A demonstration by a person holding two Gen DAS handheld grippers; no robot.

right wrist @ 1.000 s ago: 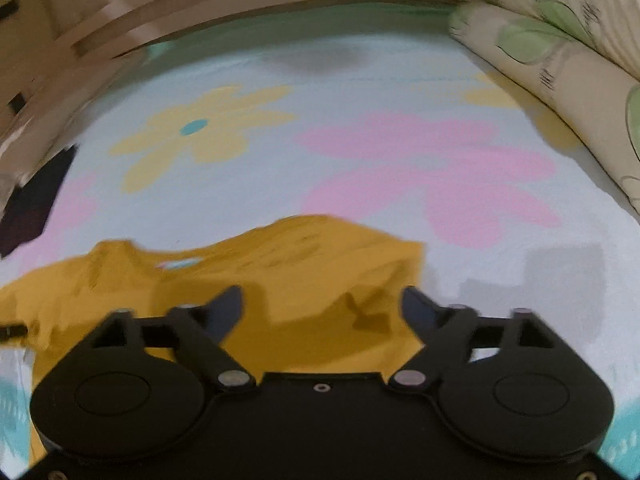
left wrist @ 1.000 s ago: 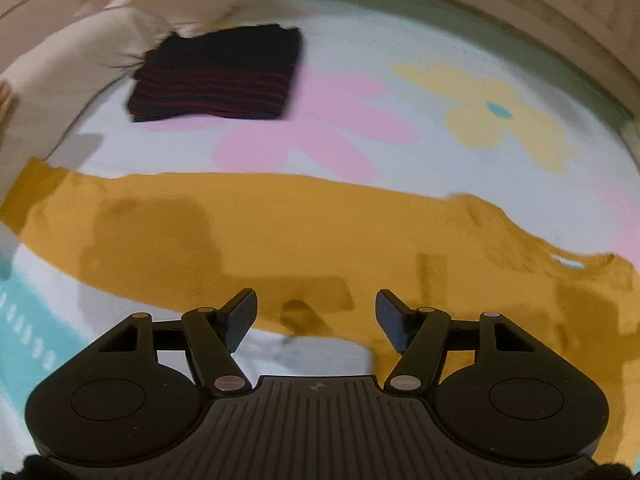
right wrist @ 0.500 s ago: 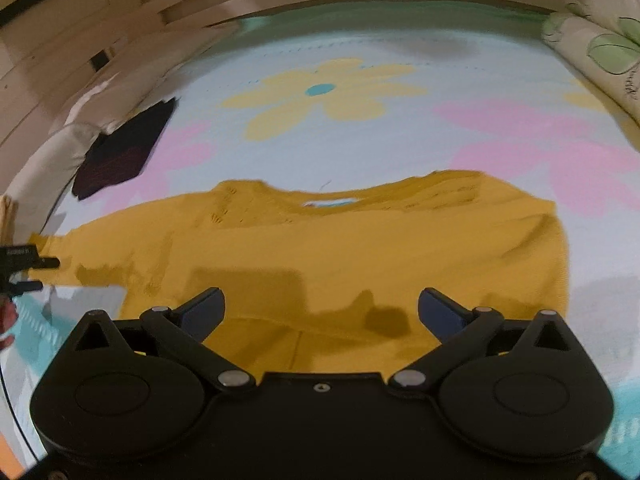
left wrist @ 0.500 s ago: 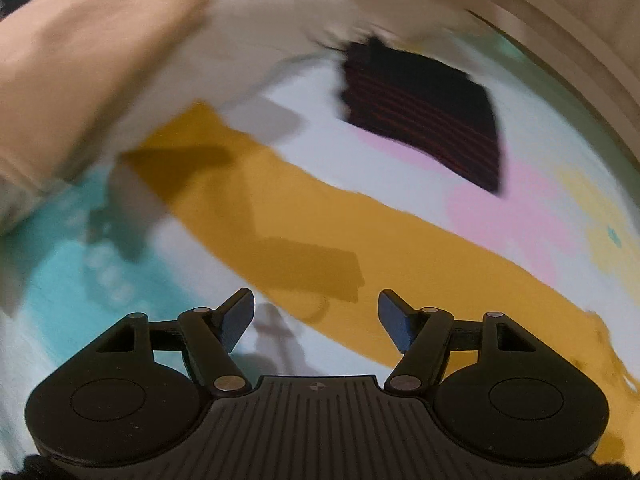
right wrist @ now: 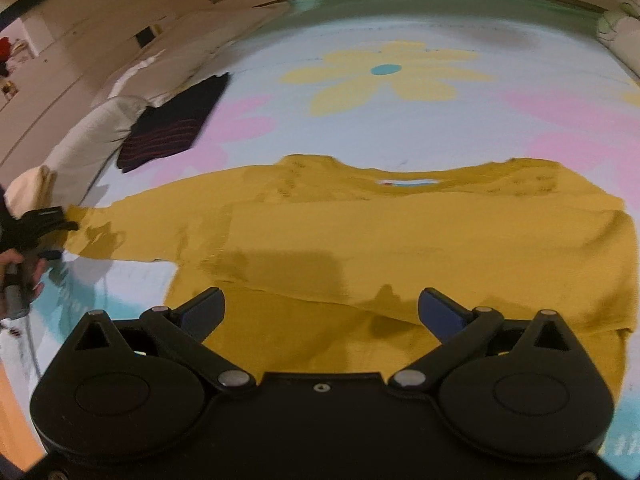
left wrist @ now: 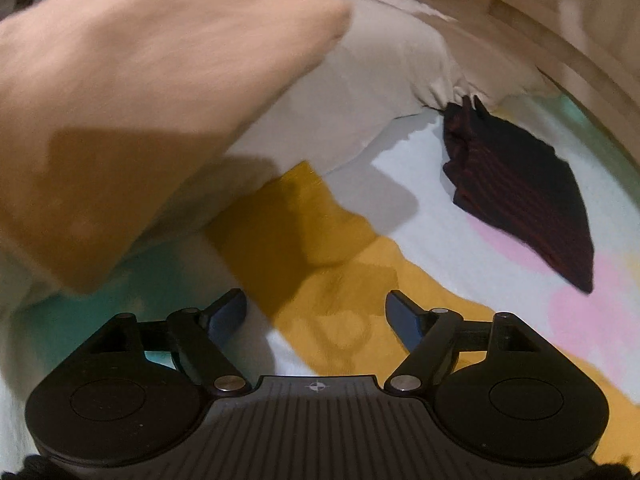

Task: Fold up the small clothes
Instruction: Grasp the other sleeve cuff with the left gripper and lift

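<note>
I have the mustard-yellow knitted long-sleeved sweater [right wrist: 360,240] lying flat on the flower-printed bedspread [right wrist: 400,120], its neckline on the far side from my right gripper [right wrist: 320,312] and its body straight ahead of that tool. The one sleeve I can follow runs out to the left, so the garment's long axis lies crosswise to the right gripper's fingers. Both tools have their jaws spread wide with nothing between them.

What matters to me is that outstretched sleeve [left wrist: 320,240]. In the left wrist view its cuff end lies just ahead of the left gripper [left wrist: 316,312], slanting away to the upper left toward the peach-coloured pillow [left wrist: 140,100]. The sleeve passes directly under the open gap between the fingers. In the right wrist view the left gripper [right wrist: 56,220] sits right at the cuff; whether it touches the cloth I cannot tell.

So the left hand is plainly nearer the cuff, and I judge it should pinch there and carry the sleeve across the body. A folded dark garment with red stripes [left wrist: 520,200] rests well apart, beyond the sleeve.
</note>
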